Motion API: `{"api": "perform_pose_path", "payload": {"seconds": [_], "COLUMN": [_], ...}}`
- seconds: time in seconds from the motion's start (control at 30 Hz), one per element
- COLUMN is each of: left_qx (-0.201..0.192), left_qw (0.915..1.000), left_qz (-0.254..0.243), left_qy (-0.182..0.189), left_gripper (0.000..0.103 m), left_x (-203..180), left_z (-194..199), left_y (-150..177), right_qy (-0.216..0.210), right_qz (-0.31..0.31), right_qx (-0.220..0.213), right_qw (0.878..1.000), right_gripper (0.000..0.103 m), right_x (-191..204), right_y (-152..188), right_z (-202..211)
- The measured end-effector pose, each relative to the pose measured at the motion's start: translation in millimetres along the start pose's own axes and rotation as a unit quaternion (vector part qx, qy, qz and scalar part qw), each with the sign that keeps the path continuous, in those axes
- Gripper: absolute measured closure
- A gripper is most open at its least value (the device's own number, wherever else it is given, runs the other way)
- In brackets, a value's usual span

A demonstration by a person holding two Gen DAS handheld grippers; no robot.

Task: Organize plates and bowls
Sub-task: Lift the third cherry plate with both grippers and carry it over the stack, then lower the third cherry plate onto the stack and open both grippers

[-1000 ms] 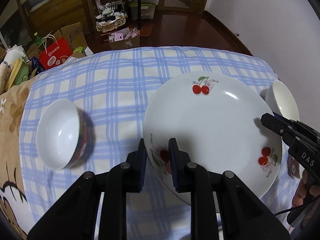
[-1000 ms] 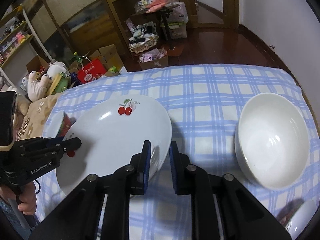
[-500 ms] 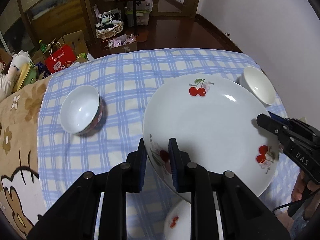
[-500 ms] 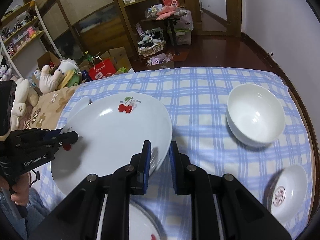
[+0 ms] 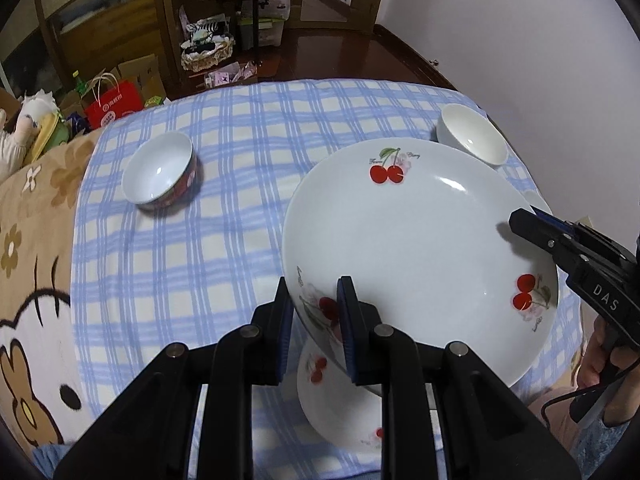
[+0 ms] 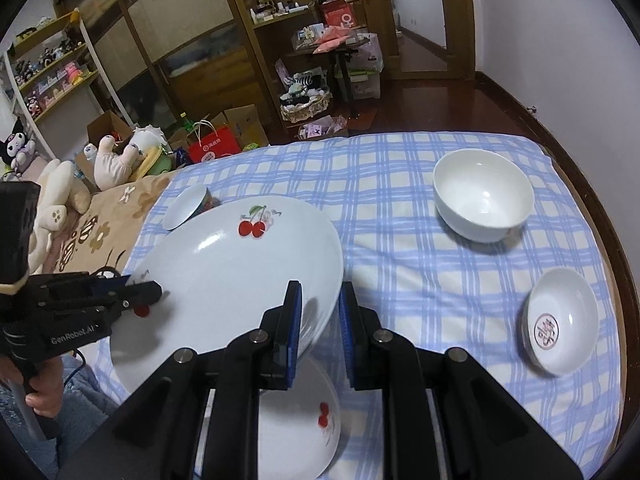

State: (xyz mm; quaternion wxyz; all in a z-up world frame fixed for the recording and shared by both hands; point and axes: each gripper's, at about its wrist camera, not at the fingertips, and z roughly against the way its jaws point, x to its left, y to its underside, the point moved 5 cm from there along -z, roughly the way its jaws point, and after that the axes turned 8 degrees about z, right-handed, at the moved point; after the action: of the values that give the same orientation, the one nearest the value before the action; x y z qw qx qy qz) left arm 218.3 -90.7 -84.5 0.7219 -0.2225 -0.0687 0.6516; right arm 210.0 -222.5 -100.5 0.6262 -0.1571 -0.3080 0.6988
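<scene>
A: How is the large cherry plate point(image 5: 416, 248) held?

B: Its near-left rim is clamped between the pads of the left gripper point(image 5: 312, 312), and its opposite rim is pinched by the right gripper point(image 6: 318, 320). It is carried above the checked cloth point(image 6: 400, 264).

A: What is seen under it?

B: A smaller cherry plate point(image 6: 300, 420) is lying directly below. A white bowl point(image 6: 484, 194), a shallow dish point(image 6: 560, 320) and a red-sided bowl point(image 5: 160, 176) are set well apart on the cloth.

White walls point(image 6: 560, 20), dark wood floor point(image 6: 440, 116), wooden cabinets point(image 6: 192, 48), cardboard boxes point(image 6: 244, 124), toy shelf point(image 6: 52, 76).
</scene>
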Motion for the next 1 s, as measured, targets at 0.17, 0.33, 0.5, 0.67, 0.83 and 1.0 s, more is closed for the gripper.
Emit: {"api": "perform_pose_path", "payload": {"seconds": [0.17,0.33,0.5,0.67,0.83,1.0], "left_qx": [0.0,-0.006,-0.005,0.001,0.013,0.035], "left_qw": [1.0,0.9999,0.9998,0.9998,0.9996,0.9991], "left_qz": [0.006,0.014,0.016,0.022,0.023,0.024], "left_qy": [0.004,0.006,0.006,0.004,0.001,-0.001], "left_gripper": [0.082,0.082,0.082,0.082,0.082,0.082], "left_x": [1.4,3.1,5.5,7.6,9.0,11.3], "left_z": [8.8,17.6,17.1,9.8,-3.4,-21.6], "left_y": [18.4,29.5,39.2,50.9,61.3,72.4], "right_qy": [-0.002,-0.002,0.0,-0.003,-0.005,-0.008], "right_qz": [-0.003,-0.006,-0.013,-0.023,-0.032,-0.042], "right_qx": [-0.005,-0.003,0.001,0.011,0.021,0.027], "right_qw": [1.0,1.0,1.0,1.0,0.999,0.999], "right_gripper": [0.084,0.084,0.084,0.084,0.084,0.083], "right_x": [9.6,16.1,19.6,20.9,18.8,15.5], "right_y": [14.1,26.9,43.8,63.3,75.4,82.7], "right_z": [13.9,18.6,18.5,13.8,7.4,1.2]}}
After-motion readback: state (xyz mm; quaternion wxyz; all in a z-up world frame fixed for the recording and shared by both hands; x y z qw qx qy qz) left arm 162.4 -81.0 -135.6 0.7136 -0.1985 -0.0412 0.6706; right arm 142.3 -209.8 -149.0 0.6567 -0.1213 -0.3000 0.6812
